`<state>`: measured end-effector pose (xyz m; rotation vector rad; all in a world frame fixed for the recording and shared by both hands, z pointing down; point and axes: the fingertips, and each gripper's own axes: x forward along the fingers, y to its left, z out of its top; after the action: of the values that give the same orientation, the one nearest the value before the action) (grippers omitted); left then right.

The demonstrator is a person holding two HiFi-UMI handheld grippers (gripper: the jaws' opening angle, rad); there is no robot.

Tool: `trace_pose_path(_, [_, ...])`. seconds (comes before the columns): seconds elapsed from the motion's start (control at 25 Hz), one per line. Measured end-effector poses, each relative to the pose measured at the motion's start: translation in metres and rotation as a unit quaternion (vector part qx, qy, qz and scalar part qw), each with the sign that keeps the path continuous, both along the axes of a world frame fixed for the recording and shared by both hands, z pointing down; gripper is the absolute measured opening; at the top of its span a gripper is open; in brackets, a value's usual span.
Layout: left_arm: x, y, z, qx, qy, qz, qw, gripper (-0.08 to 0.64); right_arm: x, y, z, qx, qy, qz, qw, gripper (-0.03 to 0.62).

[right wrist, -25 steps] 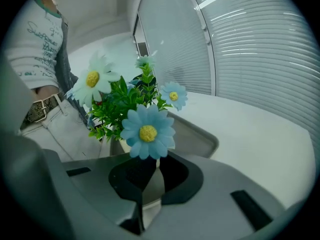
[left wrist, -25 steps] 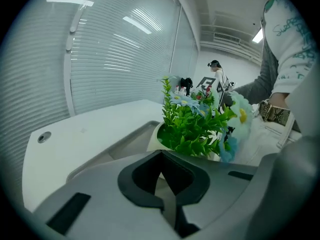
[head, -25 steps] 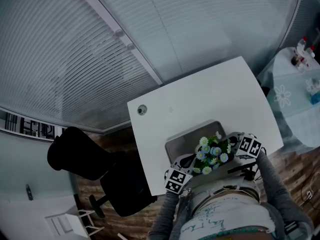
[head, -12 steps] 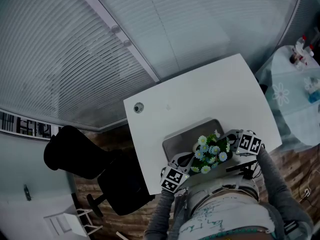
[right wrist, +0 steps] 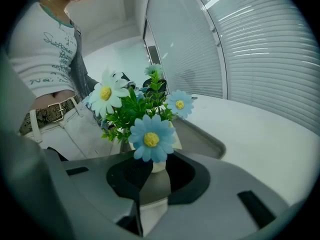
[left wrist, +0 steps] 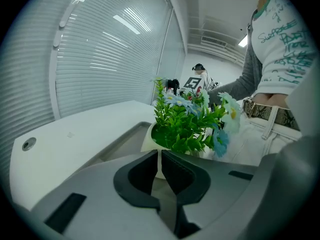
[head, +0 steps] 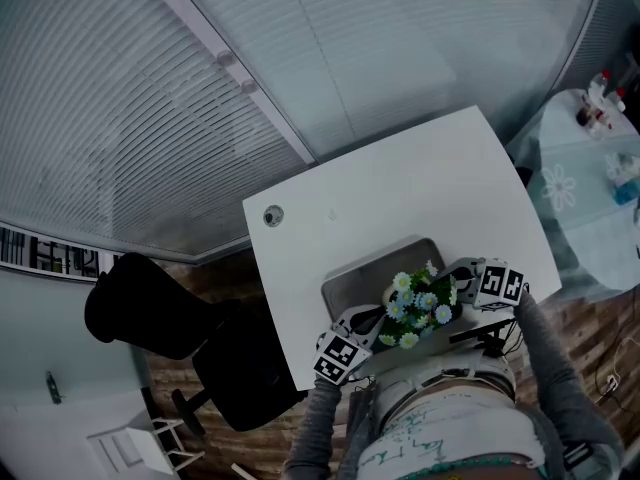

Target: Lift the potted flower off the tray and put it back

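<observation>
The potted flower (head: 420,303), a white pot with green leaves and blue and white daisies, stands in the near right part of the grey tray (head: 365,273). My left gripper (head: 378,318) comes at it from the left. In the left gripper view the left gripper (left wrist: 159,159) is shut, with a thin sliver of the white pot (left wrist: 148,140) in the slit. My right gripper (head: 453,286) sits at the pot's right side. Its jaws (right wrist: 154,171) have just been opening and stand a little apart, with the pot's wall (right wrist: 159,165) at their tips.
The tray lies near the front edge of a white table (head: 400,188) with a round grommet (head: 273,215). Black office chairs (head: 150,308) stand to the left. A cloth-covered side table (head: 590,178) with bottles is at the right. Blinds run behind.
The head view has drifted slightly; both grippers and the pot keep their places at the tray.
</observation>
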<state>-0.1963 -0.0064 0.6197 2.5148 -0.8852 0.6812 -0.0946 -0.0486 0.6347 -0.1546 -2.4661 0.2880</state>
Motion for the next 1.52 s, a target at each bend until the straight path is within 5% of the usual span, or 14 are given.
trace_pose_path(0.12, [-0.002, 0.001, 0.001, -0.007, 0.001, 0.007, 0.9999, 0.044, 0.001, -0.003, -0.002, -0.007, -0.002, 0.003, 1.000, 0.148])
trace_pose_path(0.24, [-0.003, 0.002, 0.003, -0.013, 0.003, 0.019, 0.9997, 0.147, 0.001, 0.002, -0.005, -0.025, -0.009, -0.008, 1.000, 0.247])
trace_pose_path(0.56, [0.011, 0.006, 0.006, -0.019, 0.016, 0.059, 0.9979, 0.306, -0.009, 0.013, -0.003, -0.011, -0.006, -0.036, 0.999, 0.330])
trace_pose_path(0.92, [0.022, -0.002, 0.013, -0.017, 0.000, 0.104, 0.9944, 0.396, -0.023, 0.017, 0.001, 0.014, 0.002, -0.058, 0.998, 0.362])
trace_pose_path(1.52, [0.041, -0.009, 0.024, -0.011, -0.017, 0.140, 0.9899, 0.420, -0.033, 0.021, 0.006, 0.008, -0.004, -0.082, 0.997, 0.374])
